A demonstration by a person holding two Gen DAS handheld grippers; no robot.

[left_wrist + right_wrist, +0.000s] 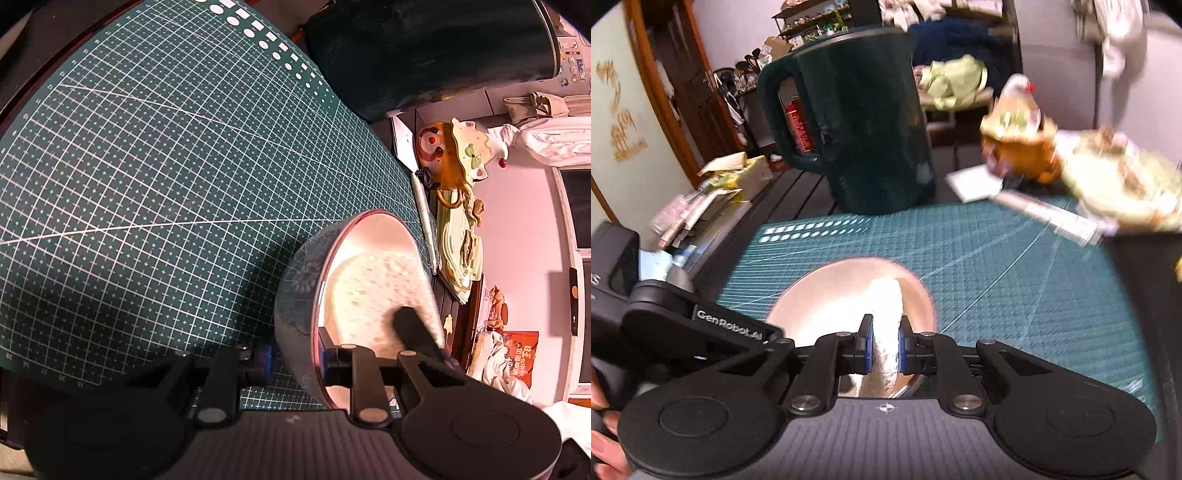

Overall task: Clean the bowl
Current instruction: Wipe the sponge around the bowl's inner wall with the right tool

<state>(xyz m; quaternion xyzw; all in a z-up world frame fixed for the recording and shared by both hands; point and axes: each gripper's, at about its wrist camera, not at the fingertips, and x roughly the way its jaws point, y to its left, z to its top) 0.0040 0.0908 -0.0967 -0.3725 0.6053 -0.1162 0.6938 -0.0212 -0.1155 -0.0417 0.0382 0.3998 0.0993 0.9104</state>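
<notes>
Left gripper point(299, 363) clamped on bowl point(369, 295) rim, right gripper point(885, 349) pinching sponge point(886, 332) inside bowl

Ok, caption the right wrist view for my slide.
Right gripper presses a white sponge into the bowl on the green cutting mat.

The bowl point(849, 295) sat on the cutting mat point(997, 277), at its near edge. The sponge point(884, 332) stood inside the bowl, clamped between the right gripper's point(884, 349) pads. The left gripper point(295, 363) straddled the bowl's rim, one finger inside the bowl and one outside its wall. The kettle point(864, 129) stood behind the bowl, at the far edge of the mat. The figurine point(1019, 147) lay behind the bowl and to its right, beyond the mat's far edge. A pen point(426, 218) lay along the mat's edge, just beside the figurine.
</notes>
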